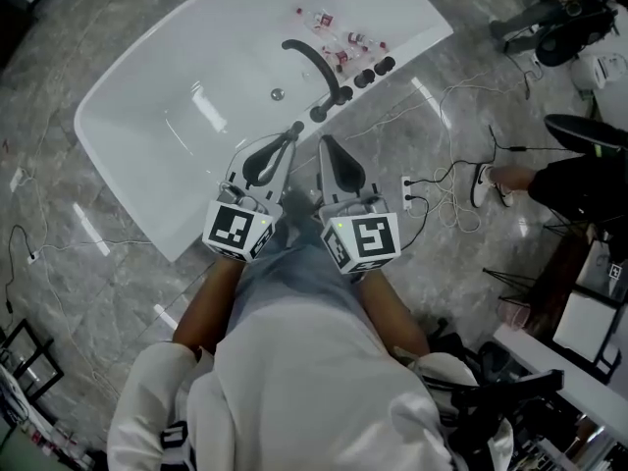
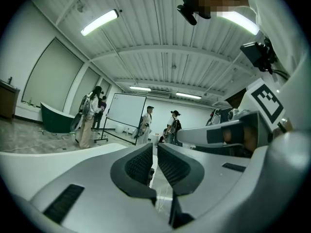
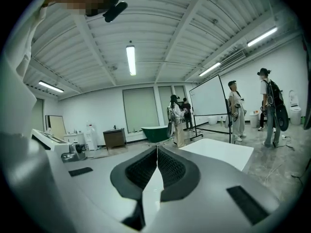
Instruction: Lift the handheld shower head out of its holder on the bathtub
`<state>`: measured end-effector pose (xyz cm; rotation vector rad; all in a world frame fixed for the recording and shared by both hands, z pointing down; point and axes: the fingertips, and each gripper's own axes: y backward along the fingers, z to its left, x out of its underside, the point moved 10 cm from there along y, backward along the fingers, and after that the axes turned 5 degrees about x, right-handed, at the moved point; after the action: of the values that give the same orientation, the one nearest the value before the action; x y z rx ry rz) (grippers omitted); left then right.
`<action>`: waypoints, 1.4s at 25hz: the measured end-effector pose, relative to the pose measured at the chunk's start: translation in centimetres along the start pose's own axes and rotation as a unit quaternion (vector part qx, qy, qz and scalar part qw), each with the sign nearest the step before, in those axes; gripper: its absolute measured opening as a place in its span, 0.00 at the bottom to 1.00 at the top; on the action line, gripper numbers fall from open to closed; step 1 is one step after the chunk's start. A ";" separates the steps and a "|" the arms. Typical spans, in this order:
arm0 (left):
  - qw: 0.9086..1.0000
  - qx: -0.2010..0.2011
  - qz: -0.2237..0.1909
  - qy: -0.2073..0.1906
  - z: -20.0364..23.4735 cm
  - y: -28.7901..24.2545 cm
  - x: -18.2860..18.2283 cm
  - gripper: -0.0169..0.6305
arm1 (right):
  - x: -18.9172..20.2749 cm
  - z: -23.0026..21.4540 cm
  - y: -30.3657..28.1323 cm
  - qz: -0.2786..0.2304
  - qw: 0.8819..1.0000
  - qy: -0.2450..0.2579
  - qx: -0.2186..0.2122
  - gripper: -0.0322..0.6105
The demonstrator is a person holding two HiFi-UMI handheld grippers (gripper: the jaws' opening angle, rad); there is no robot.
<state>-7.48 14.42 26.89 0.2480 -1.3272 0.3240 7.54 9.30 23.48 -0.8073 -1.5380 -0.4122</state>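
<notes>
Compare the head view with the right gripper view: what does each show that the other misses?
Head view only: the black faucet fittings on the tub's rim, small bottles, the left gripper, floor cables. Right gripper view only: a whiteboard, standing people, a green tub, ceiling lights. Both: the white bathtub and the right gripper, its jaws shut on nothing.

Whiteboard (image 3: 208,101), ppl (image 3: 236,109) beside it, green tub (image 3: 154,134) behind.
</notes>
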 end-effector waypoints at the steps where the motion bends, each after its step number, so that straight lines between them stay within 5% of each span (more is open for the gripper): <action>1: 1.000 -0.002 0.006 -0.002 0.7 -0.7 0.9 0.06 | 0.4 -0.5 -0.8 0.002 1.000 -0.002 0.006 0.08; 6: 0.998 -0.026 0.061 0.001 4.4 -4.7 8.4 0.07 | 3.1 -2.9 -3.7 0.036 0.999 -0.004 0.030 0.08; 8: 0.996 -0.044 0.079 0.016 5.9 -6.3 13.3 0.28 | 4.7 -3.8 -4.2 0.052 0.998 -0.007 0.035 0.08; 12: 0.984 -0.085 0.156 0.009 9.1 -9.5 23.5 0.39 | 8.4 -5.2 -5.4 0.077 0.996 -0.016 0.035 0.08; 19: 0.963 -0.123 0.239 -0.012 13.9 -16.9 37.8 0.32 | 17.0 -8.7 -8.3 0.129 0.991 -0.016 0.041 0.08; 26: 0.960 -0.143 0.232 -0.062 14.8 -19.7 42.4 0.26 | 24.2 -11.8 -11.9 0.162 0.985 -0.008 0.065 0.08; 35: 0.962 -0.145 0.227 -0.041 16.3 -20.3 45.9 0.25 | 31.0 -14.2 -16.1 0.168 0.983 0.034 0.062 0.08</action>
<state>-5.20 -6.19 75.40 -0.3003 -1.4889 0.5010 7.53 -3.78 58.80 -0.9253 -1.3185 -0.0927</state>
